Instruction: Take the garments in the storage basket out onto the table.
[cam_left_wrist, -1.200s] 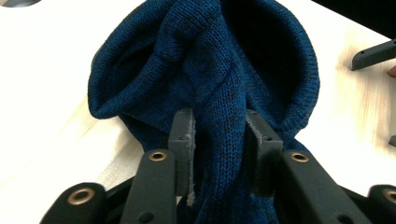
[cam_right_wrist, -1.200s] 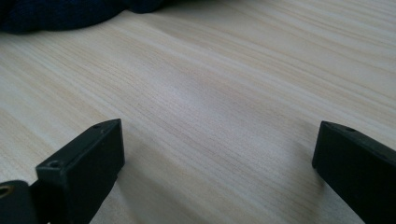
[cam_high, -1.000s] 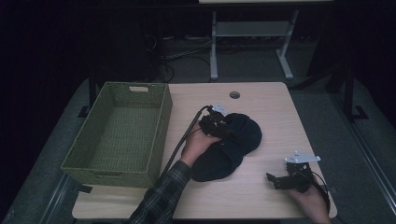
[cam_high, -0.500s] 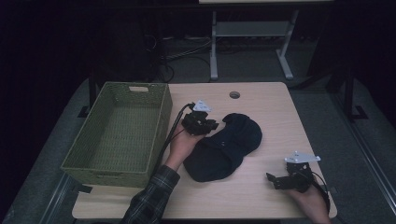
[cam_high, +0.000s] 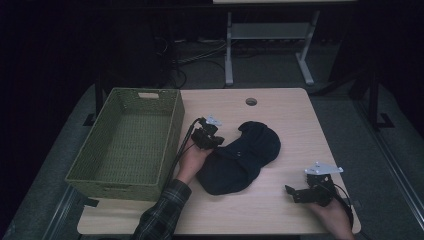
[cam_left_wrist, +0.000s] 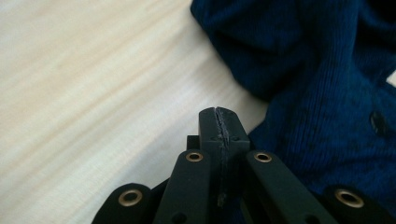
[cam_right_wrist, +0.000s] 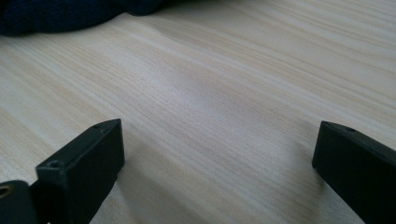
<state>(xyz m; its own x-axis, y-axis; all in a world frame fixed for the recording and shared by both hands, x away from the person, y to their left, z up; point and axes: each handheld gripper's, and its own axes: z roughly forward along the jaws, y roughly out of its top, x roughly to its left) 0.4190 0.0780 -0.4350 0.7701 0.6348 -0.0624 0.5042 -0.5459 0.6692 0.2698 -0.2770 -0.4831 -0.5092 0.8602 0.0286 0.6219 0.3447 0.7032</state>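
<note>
Nearest, the right gripper (cam_high: 295, 192) rests by the table's (cam_high: 280, 215) front right corner, close to the front edge, its jaws spread wide with only bare wood between them. Open tabletop lies between it and the dark blue garment (cam_high: 240, 157), which sits well apart to its left. That garment lies mid-table, crumpled, its long axis running on a diagonal from near-left to far-right; the broader end points toward the person and the narrower end toward the far right. Bare wood surrounds it on the right and far sides. At its left edge sits the left gripper (cam_high: 212, 141), held in the person's left hand (cam_high: 190, 160). In the left gripper view its jaws are pressed flat together with no cloth between them (cam_left_wrist: 219, 126), tips just beside the garment's edge (cam_left_wrist: 317, 93). Left of that hand, a green woven basket (cam_high: 172, 135) fills the table's left side, its right wall close to the wrist. Farther back, a small round hole (cam_high: 251, 101) sits near the far edge.
</note>
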